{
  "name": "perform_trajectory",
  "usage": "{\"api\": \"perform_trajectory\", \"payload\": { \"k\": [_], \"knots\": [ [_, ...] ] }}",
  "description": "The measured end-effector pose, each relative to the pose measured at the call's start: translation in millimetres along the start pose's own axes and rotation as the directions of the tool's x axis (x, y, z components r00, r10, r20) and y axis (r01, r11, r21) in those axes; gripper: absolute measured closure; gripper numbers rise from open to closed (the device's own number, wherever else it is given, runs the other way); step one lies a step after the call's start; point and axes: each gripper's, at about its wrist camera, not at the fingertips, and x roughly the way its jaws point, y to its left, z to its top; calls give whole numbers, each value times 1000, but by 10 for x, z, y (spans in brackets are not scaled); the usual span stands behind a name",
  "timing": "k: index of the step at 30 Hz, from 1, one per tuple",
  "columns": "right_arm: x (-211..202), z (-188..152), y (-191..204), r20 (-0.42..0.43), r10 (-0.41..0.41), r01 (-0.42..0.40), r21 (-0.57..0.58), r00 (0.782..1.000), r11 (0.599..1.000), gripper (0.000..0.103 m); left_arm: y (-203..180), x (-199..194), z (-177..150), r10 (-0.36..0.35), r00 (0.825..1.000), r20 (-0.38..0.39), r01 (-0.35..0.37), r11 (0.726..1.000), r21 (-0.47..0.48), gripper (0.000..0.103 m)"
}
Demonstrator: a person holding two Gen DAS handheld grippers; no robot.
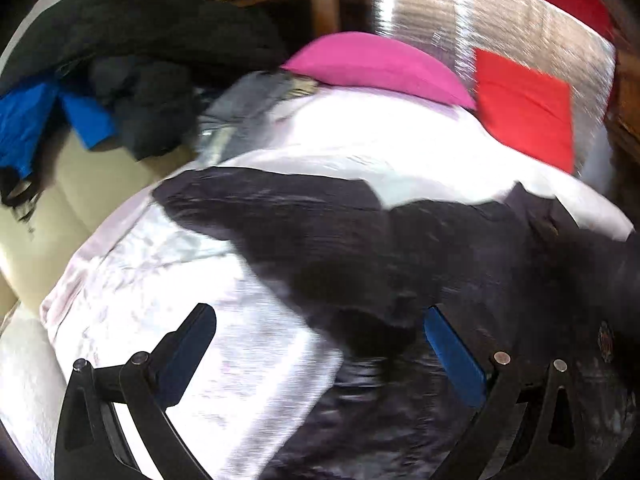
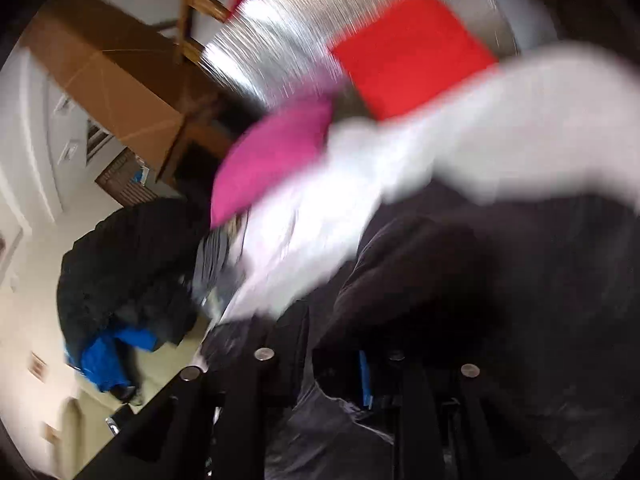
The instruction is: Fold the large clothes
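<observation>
A dark garment [image 1: 400, 264] lay spread across a white bedsheet [image 1: 168, 280], ahead of the left gripper [image 1: 320, 344] and running off to its right. That gripper's fingers stood wide apart, the left finger [image 1: 188, 344] over bare sheet and the right, blue-padded finger [image 1: 452, 356] against the dark cloth, with nothing held between them.

In the right wrist view the same dark garment [image 2: 480, 272] filled the area just ahead of and around the right gripper [image 2: 332, 360]. Its fingers stood close together with dark fabric bunched at them, but blur and shadow hid whether they actually pinched it, so I could not tell.

Beyond the left gripper, at the far end of the sheet, sat a pink pillow [image 1: 376, 68] with a red pillow [image 1: 524, 108] just to its right. Far to the left a heap of black clothing [image 1: 136, 40] was piled, touching a blue garment [image 1: 32, 120] at its near-left side, and a grey folded item [image 1: 256, 96] lay between the heap and the pink pillow.
</observation>
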Motion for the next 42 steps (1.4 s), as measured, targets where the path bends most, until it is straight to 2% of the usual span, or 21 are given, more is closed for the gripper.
{"api": "perform_trajectory", "payload": {
  "k": [2, 4, 7, 10, 12, 13, 15, 18, 20, 22, 24, 27, 28, 29, 30, 31, 32, 33, 34, 37, 42],
  "knots": [
    [180, -323, -107, -71, 46, -39, 102, 996, 994, 6, 138, -48, -31, 12, 1000, 18, -11, 999, -33, 0],
    [331, -623, -311, -87, 109, -85, 238, 990, 968, 6, 178, -105, -40, 20, 999, 33, -18, 998, -62, 0],
    [223, -891, -425, -146, 156, -109, 289, 977, 951, 6, 225, -127, -56, -22, 999, 35, 25, 995, -94, 0],
    [-214, -836, -400, -144, 209, -173, 231, 967, 958, 6, 86, -155, -75, -114, 993, 25, 116, 989, -90, 0],
    [-688, -706, -447, -84, 201, -187, 149, 976, 971, 6, -91, -213, -96, -175, 984, 34, 176, 983, -57, 0],
    [-886, -641, -481, -46, 172, -165, 117, 984, 979, 6, -250, -272, -113, -223, 973, 50, 224, 974, -21, 0],
    [-1262, -436, -651, 51, 17, -20, 75, 999, 997, 6, -519, -380, -149, -291, 953, 82, 288, 957, 44, 0],
    [-1587, -190, -1087, 157, -181, 163, 115, 971, 980, 6, -919, -425, -139, -394, 917, 65, 387, 916, 103, 0],
    [-1644, -61, -1391, 189, -237, 207, 166, 953, 964, 6, -1295, -404, -106, -445, 896, -1, 441, 887, 138, 0],
    [-1604, 53, -1701, 188, -272, 228, 222, 944, 948, 6, -1624, -391, -84, -444, 895, -29, 442, 880, 175, 0],
    [-1415, 148, -1918, 143, -265, 222, 259, 954, 940, 7, -1921, -391, -57, -430, 902, -18, 421, 872, 250, 0],
    [-1180, 278, -2050, 117, -242, 209, 241, 963, 948, 9, -2280, -242, -38, -327, 945, -27, 312, 870, 382, 0],
    [-1112, 307, -2073, 104, -238, 209, 233, 966, 950, 16, -2323, -163, -39, -323, 946, -28, 309, 870, 384, 0],
    [-1029, 301, -2077, 90, -233, 208, 230, 968, 951, 33, -2339, -106, -41, -323, 946, -28, 310, 873, 376, 0],
    [-906, 300, -2092, 46, -243, 226, 237, 969, 945, 38, -2343, -65, -52, -315, 949, -31, 303, 877, 374, 9],
    [-847, 277, -2130, 32, -269, 255, 230, 963, 939, 42, -2354, 16, -78, -282, 958, -49, 279, 881, 382, 39],
    [-816, 266, -2070, 27, -326, 316, 187, 945, 930, 53, -2356, 82, -112, -259, 962, -82, 270, 880, 391, 58],
    [-845, 255, -1992, 29, -378, 371, 135, 925, 919, 63, -2326, 177, -118, -262, 957, -127, 291, 876, 385, 85],
    [-885, 239, -1946, 40, -400, 394, 109, 916, 913, 64, -2238, 243, -112, -271, 949, -163, 312, 883, 350, 97],
    [-1061, 223, -1947, 86, -382, 371, 120, 920, 921, 68, -1869, 222, -18, -280, 944, -172, 316, 917, 242, 97],
    [-1089, 201, -2036, 55, -411, 401, 131, 910, 907, 68, -1060, 71, -2, -203, 969, -144, 226, 959, 171, 97]
  ]
}}
